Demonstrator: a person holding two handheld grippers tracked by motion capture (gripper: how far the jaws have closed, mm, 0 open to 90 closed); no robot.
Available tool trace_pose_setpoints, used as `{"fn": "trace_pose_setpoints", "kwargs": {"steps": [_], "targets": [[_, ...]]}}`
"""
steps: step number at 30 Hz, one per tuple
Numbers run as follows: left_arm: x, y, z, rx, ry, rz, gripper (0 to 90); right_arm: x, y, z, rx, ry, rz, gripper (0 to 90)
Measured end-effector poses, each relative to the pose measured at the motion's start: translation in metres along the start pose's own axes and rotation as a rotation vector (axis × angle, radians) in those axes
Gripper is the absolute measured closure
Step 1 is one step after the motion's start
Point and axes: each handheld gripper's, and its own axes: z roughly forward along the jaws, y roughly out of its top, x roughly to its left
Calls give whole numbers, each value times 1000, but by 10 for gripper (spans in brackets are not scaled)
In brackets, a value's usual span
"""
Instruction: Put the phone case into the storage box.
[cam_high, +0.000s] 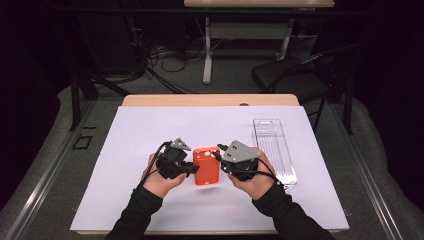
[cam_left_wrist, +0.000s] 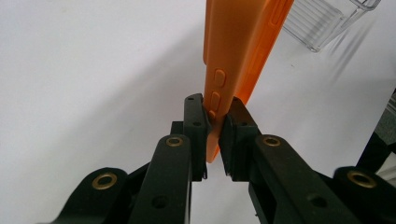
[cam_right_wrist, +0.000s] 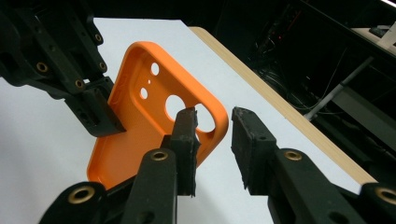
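Note:
An orange phone case (cam_high: 206, 167) is held up off the white sheet between my two grippers. My left gripper (cam_high: 192, 169) is shut on its long side edge; in the left gripper view the pads (cam_left_wrist: 196, 122) pinch the rim by the side buttons of the case (cam_left_wrist: 238, 42). My right gripper (cam_high: 220, 161) is at the case's other side. In the right gripper view its jaws (cam_right_wrist: 215, 123) stand a little apart at the camera-hole corner of the case (cam_right_wrist: 135, 130), with a gap showing and no pad pressing. The left gripper's jaw (cam_right_wrist: 95, 114) shows there too, on the case's far edge.
A clear plastic tray (cam_high: 274, 147) lies on the white sheet (cam_high: 150, 130) to the right of my right hand, and its end shows in the left gripper view (cam_left_wrist: 322, 21). The wooden table edge (cam_high: 210, 100) runs along the back. A black chair (cam_high: 295, 75) stands beyond it.

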Motion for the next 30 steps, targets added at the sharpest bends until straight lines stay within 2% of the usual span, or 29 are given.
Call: {"fn": "trace_pose_setpoints", "kwargs": {"steps": [13, 30], "targets": [[-2, 0, 1, 1, 0, 6, 820, 0, 2, 1, 6, 5, 24, 769], [-4, 0, 3, 9, 10, 14, 820, -1, 3, 1, 37, 2, 28, 787]]}}
